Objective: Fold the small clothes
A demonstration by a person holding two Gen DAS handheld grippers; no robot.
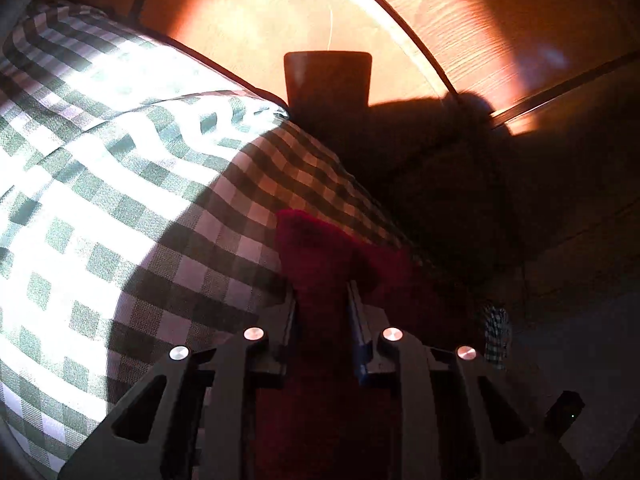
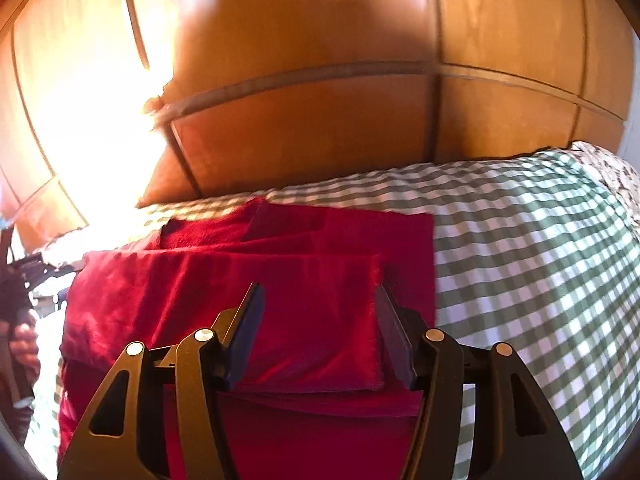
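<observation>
A: While the sun blows out the left half, what's around? Quick.

B: Green-and-white checked bedcover [image 2: 520, 248] over the bed, orange wood wardrobe panels [image 2: 304, 128] right behind it. Patterned pillow [image 2: 616, 176] at the far right edge. Left wrist view: same checked cover [image 1: 120, 200], wood doors [image 1: 256, 20], a dark rectangular block [image 1: 327, 78] standing past the cover's edge, heavy shadow on the right half.

A: Anything in the way?

B: Nothing on top of the cloth. A hand holding dark gear shows at the far left edge of the right view [image 2: 20, 344], blurred, can't tell more.

A: Task item?

B: Red fleece garment [image 2: 280, 280], lying on the cover, folded into layers, top flap edge running across just ahead of the right fingers.

A: Right gripper [image 2: 318, 300]?

B: Jaws spread wide, straddling the top red flap, right finger at the flap's right edge. Nothing pinched; whether the pads touch the cloth, can't tell.

A: Left gripper [image 1: 322, 296]?

B: Jaws narrowed, clamped on a bunch of the red fabric [image 1: 320, 256], which sticks up past the fingertips over the checked cover.
</observation>
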